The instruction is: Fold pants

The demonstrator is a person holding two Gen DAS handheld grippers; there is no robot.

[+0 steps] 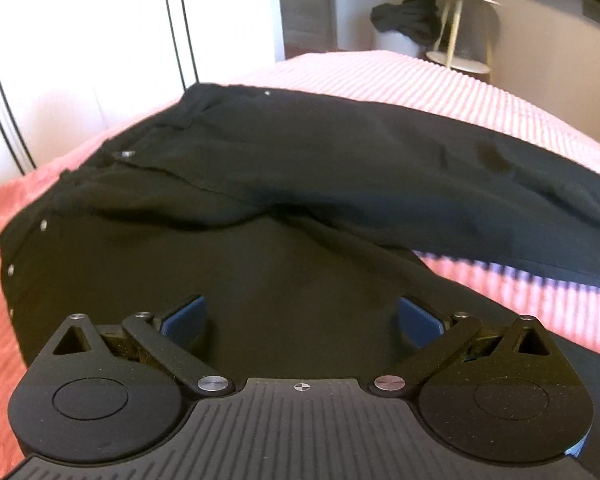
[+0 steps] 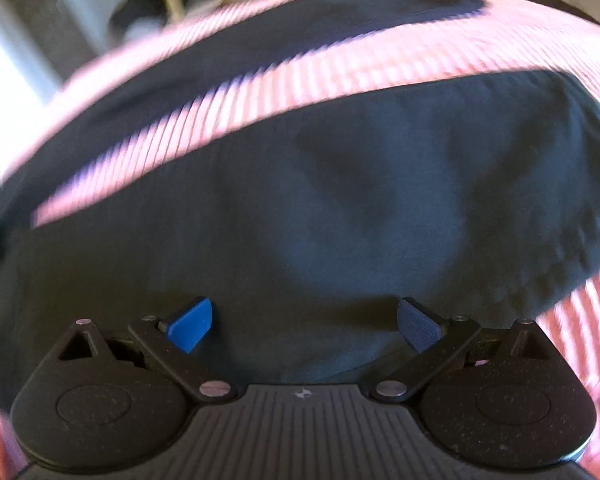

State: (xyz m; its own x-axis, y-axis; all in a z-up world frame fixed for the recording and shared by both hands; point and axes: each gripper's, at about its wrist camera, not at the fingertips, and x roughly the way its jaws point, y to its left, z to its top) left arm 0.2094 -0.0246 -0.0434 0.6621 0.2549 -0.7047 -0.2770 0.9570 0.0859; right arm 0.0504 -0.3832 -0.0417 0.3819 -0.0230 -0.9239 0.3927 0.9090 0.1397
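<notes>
Black pants (image 1: 300,184) lie spread on a pink ribbed bedspread (image 1: 420,84). In the left wrist view the waistband with small metal rivets is at the left and the two legs run off to the right. My left gripper (image 1: 300,316) is open, its blue pads (image 1: 188,314) wide apart just above the seat of the pants. In the right wrist view, my right gripper (image 2: 304,320) is open above the near leg (image 2: 340,200), close to its hem at the right. The far leg (image 2: 260,44) lies beyond a strip of bedspread (image 2: 300,80). The right wrist view is blurred.
A white wardrobe (image 1: 100,40) stands left of the bed. A small round side table (image 1: 460,28) with cups stands behind it, beside a white basket holding dark clothes (image 1: 408,16).
</notes>
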